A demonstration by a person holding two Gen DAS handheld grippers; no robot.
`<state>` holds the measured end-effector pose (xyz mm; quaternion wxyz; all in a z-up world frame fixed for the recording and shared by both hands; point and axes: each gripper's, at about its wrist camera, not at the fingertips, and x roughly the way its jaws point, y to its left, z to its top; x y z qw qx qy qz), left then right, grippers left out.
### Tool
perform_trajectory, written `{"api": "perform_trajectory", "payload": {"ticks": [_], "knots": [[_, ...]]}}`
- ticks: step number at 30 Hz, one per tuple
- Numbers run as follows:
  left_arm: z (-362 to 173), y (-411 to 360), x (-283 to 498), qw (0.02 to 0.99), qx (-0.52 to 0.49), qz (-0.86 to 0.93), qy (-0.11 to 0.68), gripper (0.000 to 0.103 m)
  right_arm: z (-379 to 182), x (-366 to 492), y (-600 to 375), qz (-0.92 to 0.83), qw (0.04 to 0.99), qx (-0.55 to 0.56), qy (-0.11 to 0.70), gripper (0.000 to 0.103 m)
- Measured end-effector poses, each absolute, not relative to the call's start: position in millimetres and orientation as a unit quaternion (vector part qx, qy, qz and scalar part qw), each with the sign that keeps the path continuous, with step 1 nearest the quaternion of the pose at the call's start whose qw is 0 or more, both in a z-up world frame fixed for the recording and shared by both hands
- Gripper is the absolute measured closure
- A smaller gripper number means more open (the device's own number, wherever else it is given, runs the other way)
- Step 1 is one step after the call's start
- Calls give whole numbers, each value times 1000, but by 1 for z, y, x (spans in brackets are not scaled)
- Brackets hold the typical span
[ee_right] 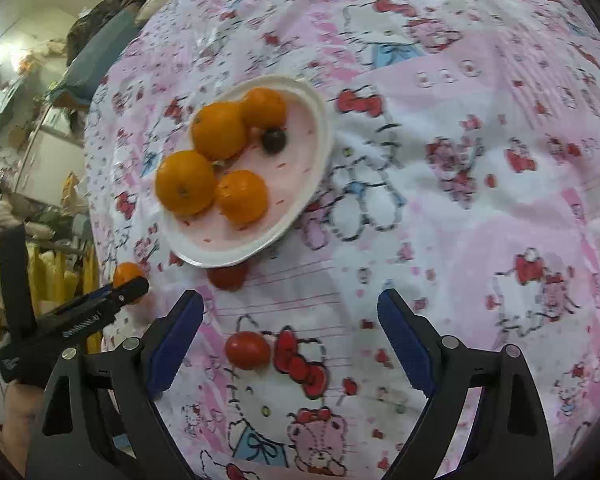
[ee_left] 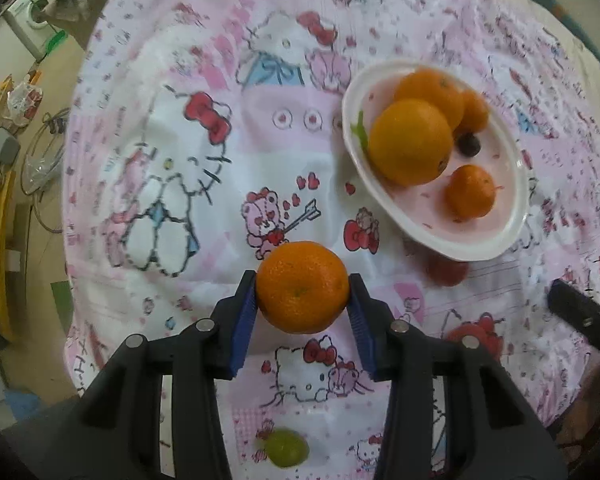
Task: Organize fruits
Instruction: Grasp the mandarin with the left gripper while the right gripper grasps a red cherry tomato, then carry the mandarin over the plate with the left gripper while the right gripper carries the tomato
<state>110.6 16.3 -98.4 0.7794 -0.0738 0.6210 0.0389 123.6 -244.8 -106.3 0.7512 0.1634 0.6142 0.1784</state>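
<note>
My left gripper is shut on an orange mandarin and holds it above the cloth, left of and nearer than the white plate. The plate holds several oranges and a dark grape. In the right wrist view the plate sits ahead on the left, and the held mandarin shows at the far left. My right gripper is open and empty over the cloth. A red tomato lies between its fingers. A second tomato lies at the plate's near rim.
A pink and white cartoon-print cloth covers the table. A green grape lies on it under my left gripper. A red tomato lies by the plate. Household clutter and a washing machine stand beyond the table's left edge.
</note>
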Motion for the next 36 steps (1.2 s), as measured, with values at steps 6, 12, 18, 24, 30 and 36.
{"api": "perform_trajectory", "payload": {"ticks": [6, 12, 18, 24, 30, 36], "knots": [[-81, 26, 104, 794, -83, 47, 601, 63, -114, 129, -212, 210, 749, 129, 615, 19], [-75, 23, 106, 799, -81, 46, 594, 63, -129, 135, -180, 235, 743, 93, 619, 35], [-73, 22, 112, 801, -88, 44, 591, 63, -144, 138, -152, 244, 747, 45, 616, 46], [-76, 19, 117, 800, -83, 44, 593, 63, -144, 138, -151, 243, 755, 33, 608, 68], [-73, 16, 119, 803, -84, 39, 588, 63, -139, 130, -158, 258, 746, 47, 612, 68], [-72, 13, 120, 807, -79, 40, 584, 63, -126, 116, -159, 280, 743, 50, 606, 68]]}}
